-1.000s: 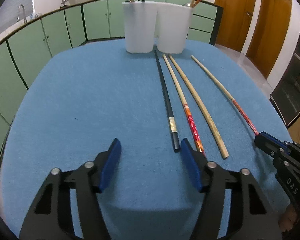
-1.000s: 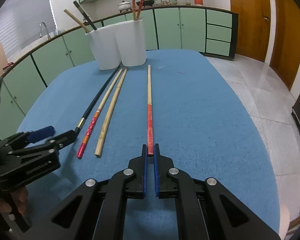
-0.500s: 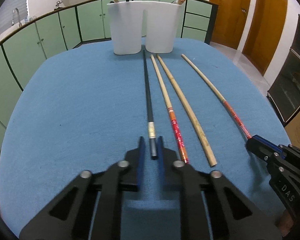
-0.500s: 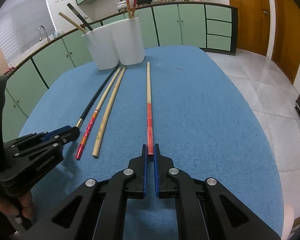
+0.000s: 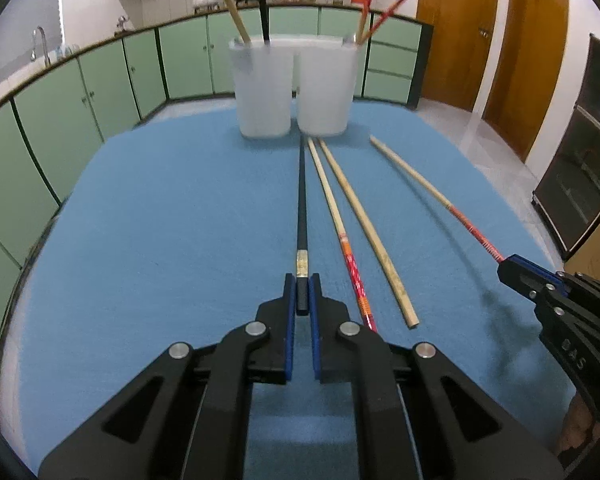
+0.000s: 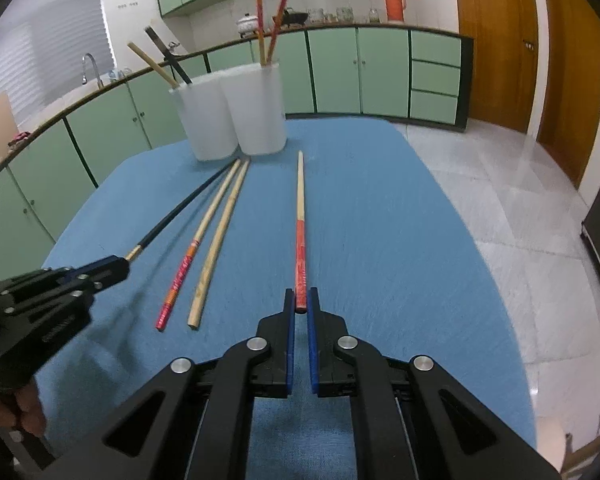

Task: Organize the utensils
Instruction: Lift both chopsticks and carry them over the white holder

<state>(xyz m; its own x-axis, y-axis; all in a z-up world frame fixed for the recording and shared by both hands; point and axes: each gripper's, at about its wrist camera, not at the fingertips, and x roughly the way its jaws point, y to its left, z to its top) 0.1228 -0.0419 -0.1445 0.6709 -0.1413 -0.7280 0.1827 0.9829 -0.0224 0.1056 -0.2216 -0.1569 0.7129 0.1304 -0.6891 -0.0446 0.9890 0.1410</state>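
My left gripper (image 5: 302,286) is shut on the near end of a black chopstick (image 5: 301,200) and holds it raised over the blue table (image 5: 160,220). My right gripper (image 6: 301,298) is shut on the red end of a red-and-wood chopstick (image 6: 300,216), also raised. Between them a second red-handled chopstick (image 5: 340,232) and a plain wooden chopstick (image 5: 364,224) lie on the table. Two white cups (image 5: 265,88) (image 5: 326,86) stand at the far edge; the left holds a wooden and a black chopstick, the right holds two red ones.
Green cabinets (image 6: 340,72) run behind the table. Wooden doors (image 5: 480,32) stand at the right. The table's right edge drops to a tiled floor (image 6: 520,208). A dark cabinet (image 5: 580,168) stands at the far right.
My left gripper, open a second ago, has closed on the black chopstick's end and lifted it. My right gripper has stayed shut on the red chopstick and raised it too.
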